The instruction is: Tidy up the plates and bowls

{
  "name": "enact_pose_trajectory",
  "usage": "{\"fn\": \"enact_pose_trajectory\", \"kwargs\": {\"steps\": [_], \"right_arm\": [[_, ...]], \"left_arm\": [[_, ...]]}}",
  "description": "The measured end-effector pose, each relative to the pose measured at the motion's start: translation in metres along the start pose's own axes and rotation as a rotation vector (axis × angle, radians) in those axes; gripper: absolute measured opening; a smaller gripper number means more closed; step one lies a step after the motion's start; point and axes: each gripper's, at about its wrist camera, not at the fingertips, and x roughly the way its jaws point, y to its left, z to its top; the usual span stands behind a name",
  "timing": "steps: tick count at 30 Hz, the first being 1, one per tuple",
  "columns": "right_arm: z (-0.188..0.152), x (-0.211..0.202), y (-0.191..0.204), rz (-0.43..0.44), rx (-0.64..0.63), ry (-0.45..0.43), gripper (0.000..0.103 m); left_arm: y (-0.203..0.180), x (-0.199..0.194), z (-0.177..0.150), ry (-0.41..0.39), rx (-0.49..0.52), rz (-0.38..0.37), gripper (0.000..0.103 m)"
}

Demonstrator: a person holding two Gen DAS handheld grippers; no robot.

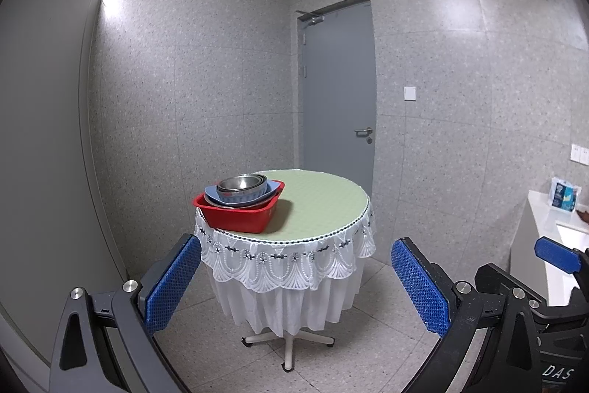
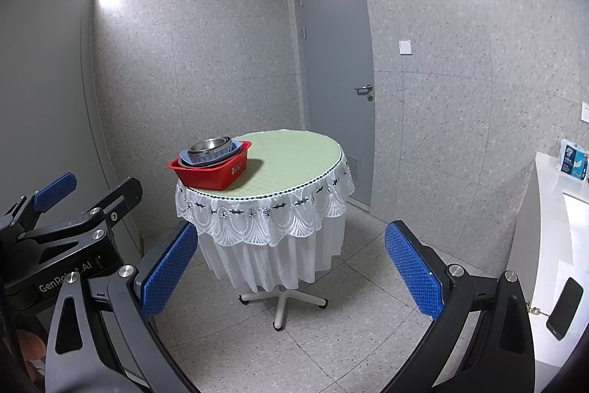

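both the left gripper (image 1: 296, 282) and right gripper (image 2: 291, 267) hung spread wide and empty, well short of the round table (image 1: 324, 205), where stacked bowls (image 1: 241, 190) sat in a red basin (image 1: 239, 218).

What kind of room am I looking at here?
Probably a small utility or pantry room, not a real kitchen: speckled grey tiled walls, a grey door, and one round cloth-covered table holding a red basin of stacked bowls.
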Motion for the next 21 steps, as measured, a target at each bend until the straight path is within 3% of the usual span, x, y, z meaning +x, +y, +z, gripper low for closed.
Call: {"fn": "enact_pose_trajectory", "kwargs": {"steps": [21], "right_arm": [[0.0,0.013,0.0,0.016,-0.003,0.013,0.103]], "left_arm": [[-0.005,0.007,-0.002,-0.001,0.0,0.011,0.102]]}}
